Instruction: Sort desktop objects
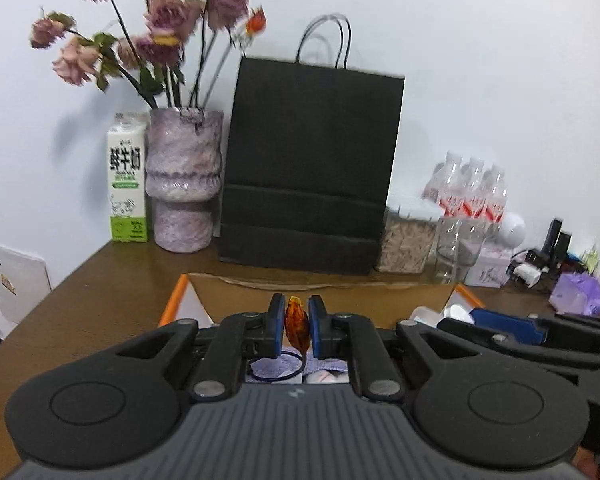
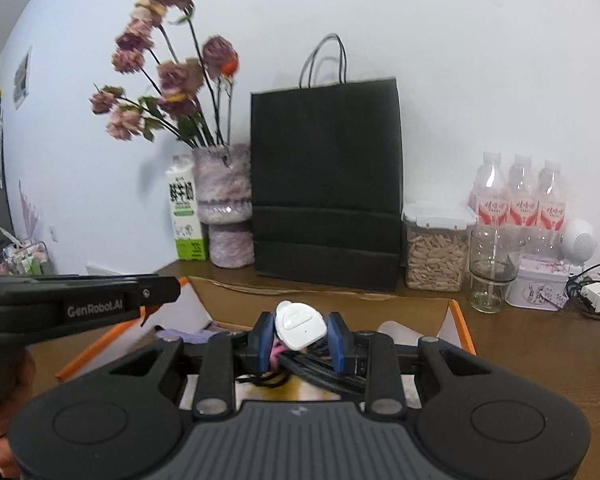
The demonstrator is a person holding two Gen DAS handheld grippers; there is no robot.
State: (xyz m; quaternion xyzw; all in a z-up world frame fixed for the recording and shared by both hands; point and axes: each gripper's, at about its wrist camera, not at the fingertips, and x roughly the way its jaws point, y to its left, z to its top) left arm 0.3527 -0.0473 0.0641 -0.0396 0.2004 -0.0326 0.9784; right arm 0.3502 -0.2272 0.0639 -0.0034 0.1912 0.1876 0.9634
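My left gripper (image 1: 297, 326) is shut on a small amber, translucent charm (image 1: 297, 325) with a dark cord loop (image 1: 278, 368) hanging below it, held above an open cardboard box with orange edges (image 1: 172, 304). My right gripper (image 2: 300, 334) is shut on a white plug-like device (image 2: 300, 326) with black cables (image 2: 320, 376) trailing under it, held above the same box (image 2: 458, 320). A purple cloth (image 2: 188, 336) lies in the box. The left gripper's side shows at the left of the right wrist view (image 2: 80, 304).
Along the wall on the brown desk (image 1: 100, 292) stand a milk carton (image 1: 127, 184), a purple vase of dried flowers (image 1: 184, 184), a black paper bag (image 1: 312, 168), a jar of seeds (image 2: 436, 248), water bottles (image 2: 520, 196), a glass (image 2: 492, 268), a tin (image 2: 538, 286) and chargers (image 2: 598, 292).
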